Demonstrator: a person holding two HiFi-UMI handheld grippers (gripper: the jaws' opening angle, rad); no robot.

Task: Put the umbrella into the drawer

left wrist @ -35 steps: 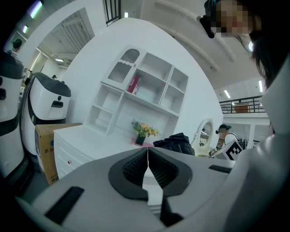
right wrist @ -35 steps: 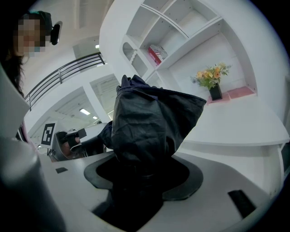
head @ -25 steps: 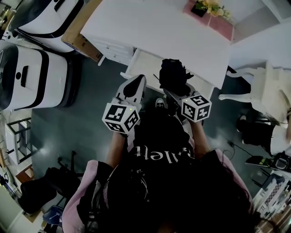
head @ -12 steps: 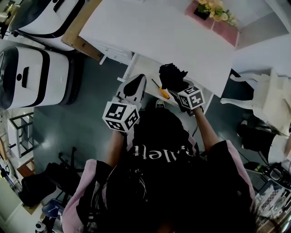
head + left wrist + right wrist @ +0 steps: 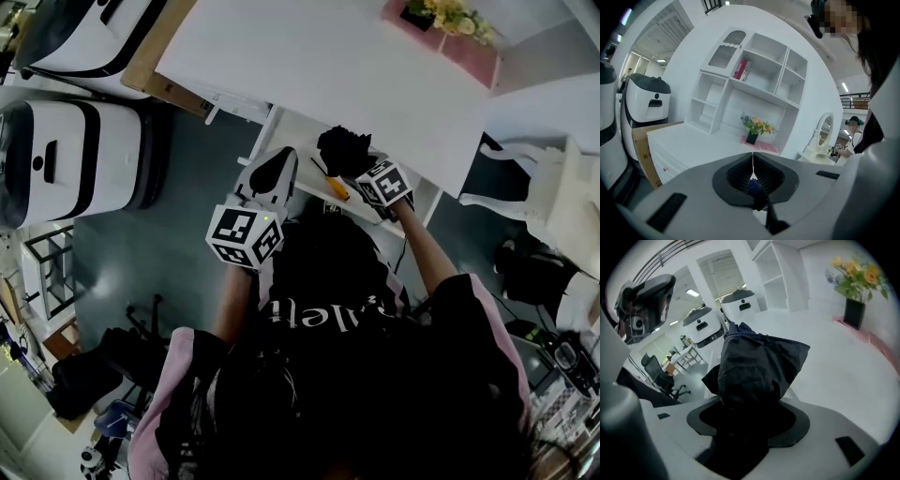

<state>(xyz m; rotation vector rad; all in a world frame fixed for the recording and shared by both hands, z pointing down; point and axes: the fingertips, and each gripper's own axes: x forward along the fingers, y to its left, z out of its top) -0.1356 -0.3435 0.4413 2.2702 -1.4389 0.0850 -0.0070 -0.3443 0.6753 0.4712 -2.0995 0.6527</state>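
- One umbrella (image 5: 343, 150).
- Two grippers: left gripper (image 5: 277, 161), right gripper (image 5: 364, 175).
- One open drawer (image 5: 298, 136).
- One orange-handled tool (image 5: 337, 188).
- Two white machines (image 5: 56, 159).
- One pot of flowers (image 5: 414, 13).
- One white desk (image 5: 309, 56).

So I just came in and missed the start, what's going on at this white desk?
A person holds a gripper in each hand at a white desk whose drawer is open. The right gripper is shut on a folded black umbrella, held over the drawer and not yet laid in it. The left gripper hangs beside it, jaws together, holding nothing. An orange-handled tool lies in the drawer.
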